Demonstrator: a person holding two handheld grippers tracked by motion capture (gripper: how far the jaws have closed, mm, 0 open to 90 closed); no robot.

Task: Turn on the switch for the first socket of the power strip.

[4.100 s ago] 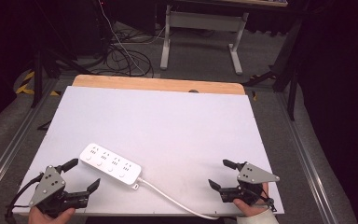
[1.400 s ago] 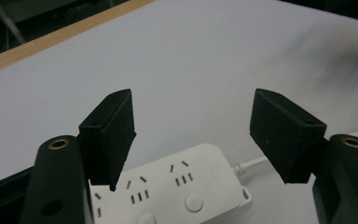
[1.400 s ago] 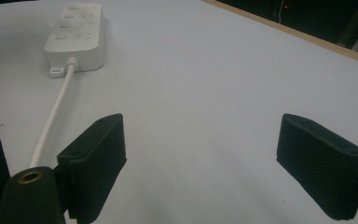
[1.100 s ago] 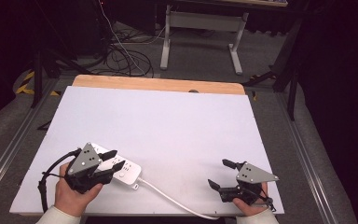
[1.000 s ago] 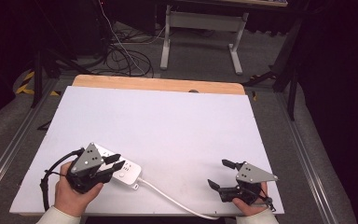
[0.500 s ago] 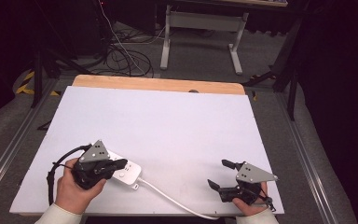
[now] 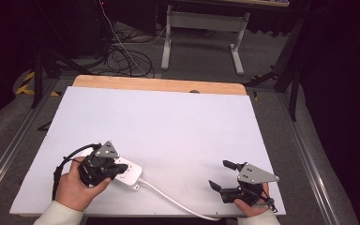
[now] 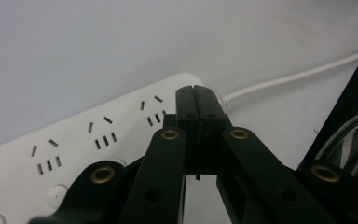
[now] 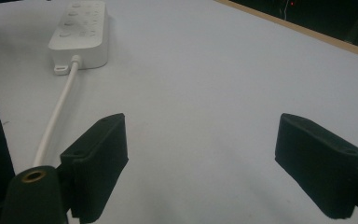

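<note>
Since the earliest frame the left gripper (image 7: 117, 167) has travelled from the near left corner of the table (image 7: 178, 117) onto the white power strip (image 7: 130, 172), and within the last second its jaws have been closing; they now stand pressed flat together with nothing between them. In the left gripper view the joined tips (image 8: 196, 109) sit over the cable end of the strip (image 8: 88, 144), just past the last group of sockets, near the point where the white cable (image 8: 298, 72) leaves the housing. Whether the tips touch the housing or hover just above it cannot be told. The strip lies flat near the front left of the table, its cable (image 7: 168, 199) running toward the front edge. The right gripper (image 7: 225, 176) rests near the front right corner, well apart from the strip, and has not shifted; its 2 jaws stand wide apart and empty, with the strip (image 9: 79, 32) and cable (image 9: 58, 116) visible beyond them. Judgement: closed tips placed on top of the strip suggest a press or a push, not a grasp, possibly aimed at 1 of the round buttons (image 8: 58, 196) along the near edge. The step appears to be at the contact stage, and the strip lies unclamped and may slide under a sideways load.
</note>
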